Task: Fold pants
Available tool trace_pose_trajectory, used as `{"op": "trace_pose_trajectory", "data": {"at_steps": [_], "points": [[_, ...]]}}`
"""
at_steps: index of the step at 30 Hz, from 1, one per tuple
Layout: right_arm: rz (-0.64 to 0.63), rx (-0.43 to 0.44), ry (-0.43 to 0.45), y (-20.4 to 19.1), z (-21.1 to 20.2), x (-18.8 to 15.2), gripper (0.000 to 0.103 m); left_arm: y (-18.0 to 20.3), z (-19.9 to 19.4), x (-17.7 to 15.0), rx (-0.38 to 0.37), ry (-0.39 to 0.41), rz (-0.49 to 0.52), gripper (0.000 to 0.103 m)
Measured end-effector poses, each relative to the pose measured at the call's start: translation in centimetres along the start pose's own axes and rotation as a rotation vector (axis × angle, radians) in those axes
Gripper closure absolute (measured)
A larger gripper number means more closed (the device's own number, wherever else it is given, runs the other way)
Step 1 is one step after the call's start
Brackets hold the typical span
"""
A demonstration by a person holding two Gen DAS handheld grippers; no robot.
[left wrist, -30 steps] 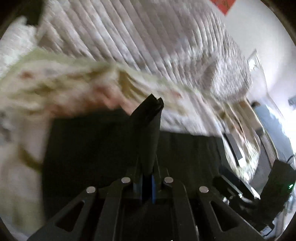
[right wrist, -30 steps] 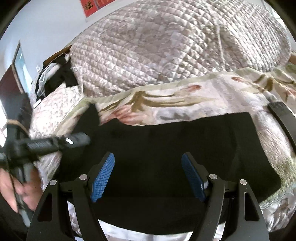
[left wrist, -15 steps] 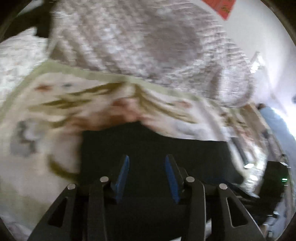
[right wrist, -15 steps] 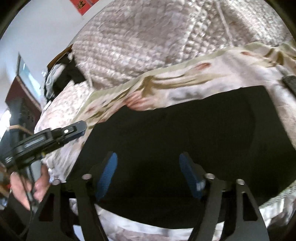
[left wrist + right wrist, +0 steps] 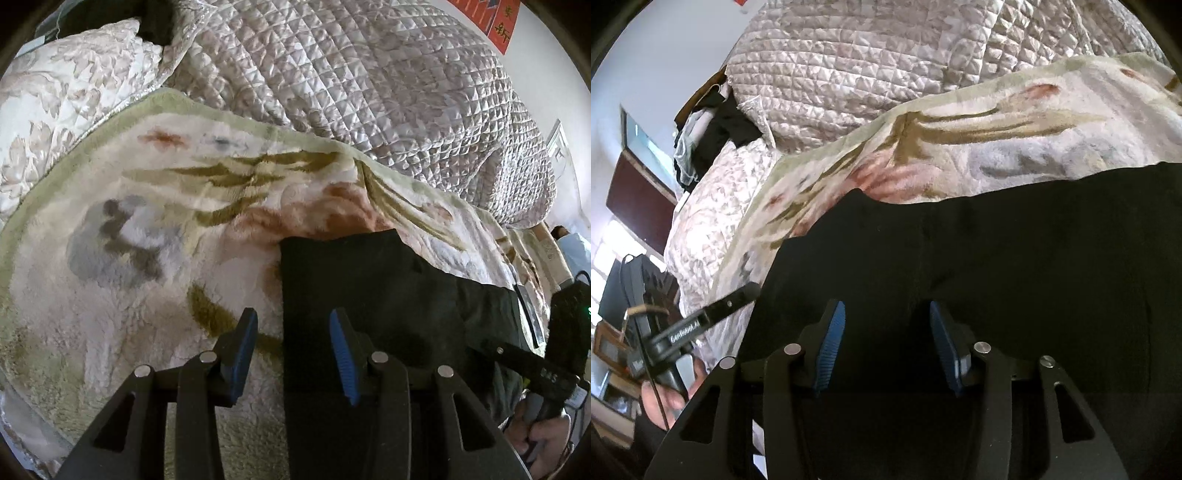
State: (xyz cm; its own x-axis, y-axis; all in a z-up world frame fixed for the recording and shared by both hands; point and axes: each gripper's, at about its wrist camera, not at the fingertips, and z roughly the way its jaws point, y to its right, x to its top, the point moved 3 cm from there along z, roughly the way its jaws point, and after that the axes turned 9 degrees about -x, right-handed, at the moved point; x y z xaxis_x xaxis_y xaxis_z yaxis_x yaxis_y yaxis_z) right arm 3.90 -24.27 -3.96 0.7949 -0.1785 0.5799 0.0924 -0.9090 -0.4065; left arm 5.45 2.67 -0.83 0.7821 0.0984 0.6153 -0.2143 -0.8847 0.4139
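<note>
The black pants (image 5: pixel 376 295) lie folded flat on a floral fleece blanket (image 5: pixel 147 229). In the left wrist view my left gripper (image 5: pixel 291 325) is open and empty, straddling the pants' left edge just above the cloth. In the right wrist view the pants (image 5: pixel 1015 258) fill the lower frame, and my right gripper (image 5: pixel 886 321) is open and empty above their middle. The left gripper also shows at the left of the right wrist view (image 5: pixel 738 295), and the right gripper's body at the right of the left wrist view (image 5: pixel 532 365).
A quilted silver-pink bedspread (image 5: pixel 351 74) is heaped behind the blanket. A floral pillow (image 5: pixel 66 96) lies at the far left. Dark clothes (image 5: pixel 713 125) hang at the bed's far end. A flat dark strip (image 5: pixel 530 314) lies on the blanket right of the pants.
My left gripper was shut on the pants' edge a second ago; it has let go, opened and drawn left. My right gripper stayed open, with its fingers now closer together, and moved in over the pants.
</note>
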Motion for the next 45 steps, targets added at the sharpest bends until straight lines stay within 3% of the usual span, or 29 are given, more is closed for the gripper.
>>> {"op": "trace_pose_trajectory", "data": {"at_steps": [1, 3, 6, 9, 11, 13, 17, 24, 28, 30, 32, 35, 41, 45], "points": [[-0.001, 0.001, -0.01, -0.1, 0.3, 0.1, 0.071, 0.1, 0.1, 0.0, -0.003, 0.001, 0.005, 0.06], [-0.002, 0.001, -0.03, -0.2, 1.0, 0.0, 0.099, 0.4, 0.1, 0.0, -0.004, 0.005, 0.018, 0.06], [-0.016, 0.018, 0.002, -0.5, 0.1, -0.1, 0.1, 0.7, 0.0, 0.1, -0.001, 0.015, 0.034, 0.06], [-0.018, 0.029, 0.054, -0.3, -1.4, 0.0, 0.101, 0.6, -0.3, 0.2, -0.002, 0.029, 0.039, 0.06], [0.005, -0.017, 0.03, 0.8, -0.5, -0.4, 0.101, 0.7, -0.1, 0.2, -0.004, 0.027, 0.04, 0.06], [0.047, 0.004, 0.018, 1.6, 0.0, -0.7, 0.101, 0.9, 0.1, 0.2, -0.005, 0.02, 0.042, 0.06], [-0.012, -0.034, 0.035, 0.7, -0.2, -0.5, 0.101, 1.4, 0.3, 0.1, -0.017, 0.015, 0.059, 0.06], [0.004, -0.105, 0.097, 1.6, -1.8, -0.2, 0.098, 2.6, -0.3, -0.4, -0.052, 0.022, 0.092, 0.06], [-0.045, -0.079, 0.141, 0.7, -3.5, -0.8, 0.098, 3.5, 0.2, -1.4, -0.067, -0.009, 0.123, 0.064], [-0.088, -0.077, 0.116, -0.1, -3.1, -1.5, 0.097, 3.7, 1.5, -2.2, -0.046, -0.064, 0.139, 0.065], [-0.112, -0.122, 0.066, -0.2, -2.0, -2.1, 0.097, 4.2, 1.5, -2.5, -0.021, -0.051, 0.175, 0.065], [-0.112, -0.124, 0.096, -0.4, -2.6, -1.7, 0.097, 4.3, 1.2, -2.1, -0.026, -0.063, 0.159, 0.065], [-0.141, -0.133, 0.13, -1.4, -2.2, -0.4, 0.09, 4.2, 1.4, 1.1, 0.014, -0.037, 0.171, 0.065], [-0.157, -0.164, 0.139, -1.6, -1.1, 0.5, 0.071, 3.4, 3.4, 2.3, 0.026, -0.055, 0.146, 0.065]]}}
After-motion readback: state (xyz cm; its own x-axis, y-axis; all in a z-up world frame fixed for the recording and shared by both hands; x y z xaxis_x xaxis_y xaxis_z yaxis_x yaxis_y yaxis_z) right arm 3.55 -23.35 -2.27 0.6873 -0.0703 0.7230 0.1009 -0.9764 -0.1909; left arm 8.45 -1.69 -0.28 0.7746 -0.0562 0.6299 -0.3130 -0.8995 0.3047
